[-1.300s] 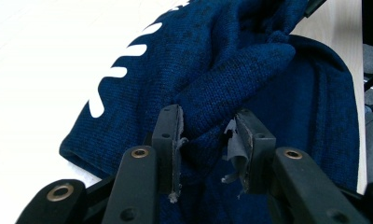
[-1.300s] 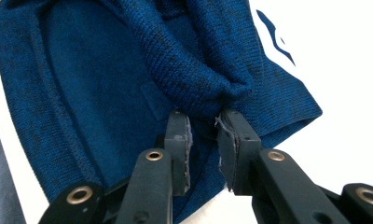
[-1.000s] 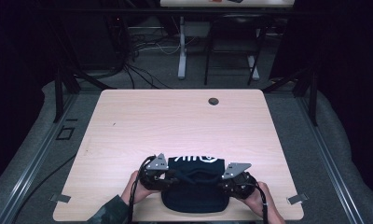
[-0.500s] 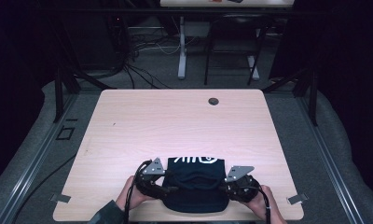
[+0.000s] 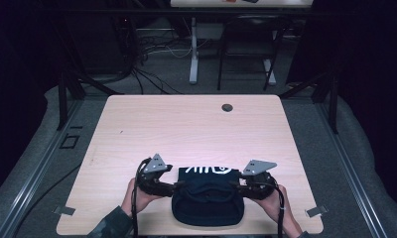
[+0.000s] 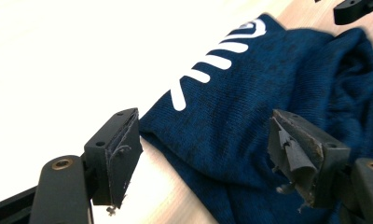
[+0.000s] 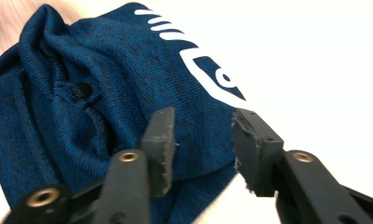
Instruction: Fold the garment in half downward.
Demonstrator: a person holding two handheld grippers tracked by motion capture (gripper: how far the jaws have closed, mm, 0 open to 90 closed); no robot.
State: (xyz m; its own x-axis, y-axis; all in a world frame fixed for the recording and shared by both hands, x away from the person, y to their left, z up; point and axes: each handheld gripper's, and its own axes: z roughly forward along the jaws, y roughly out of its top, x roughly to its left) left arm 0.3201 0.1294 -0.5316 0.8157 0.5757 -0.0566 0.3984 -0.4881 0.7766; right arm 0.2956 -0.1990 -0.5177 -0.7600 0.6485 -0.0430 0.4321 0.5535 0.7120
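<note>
A dark blue knitted garment [image 5: 208,196] with a white logo lies folded near the table's front edge. My left gripper [image 5: 175,185] is at its left side, the right gripper [image 5: 234,184] at its right side. In the left gripper view my gripper [image 6: 208,154] is wide open, with the garment's [image 6: 250,107] folded edge lying between the jaws. From the right gripper view, my gripper [image 7: 202,140] stands open over the garment's [image 7: 82,93] edge beside the logo; a small snap button [image 7: 82,87] shows on the cloth.
The light wooden table [image 5: 186,129] has a round dark grommet [image 5: 227,107] at the back. Its front edge runs just below the garment. Cables and table legs [image 5: 193,54] lie on the floor beyond. The other gripper's jaw [image 6: 357,7] shows at the top right.
Both hands have shifted a little outward from the garment's sides. The garment lies where it was.
</note>
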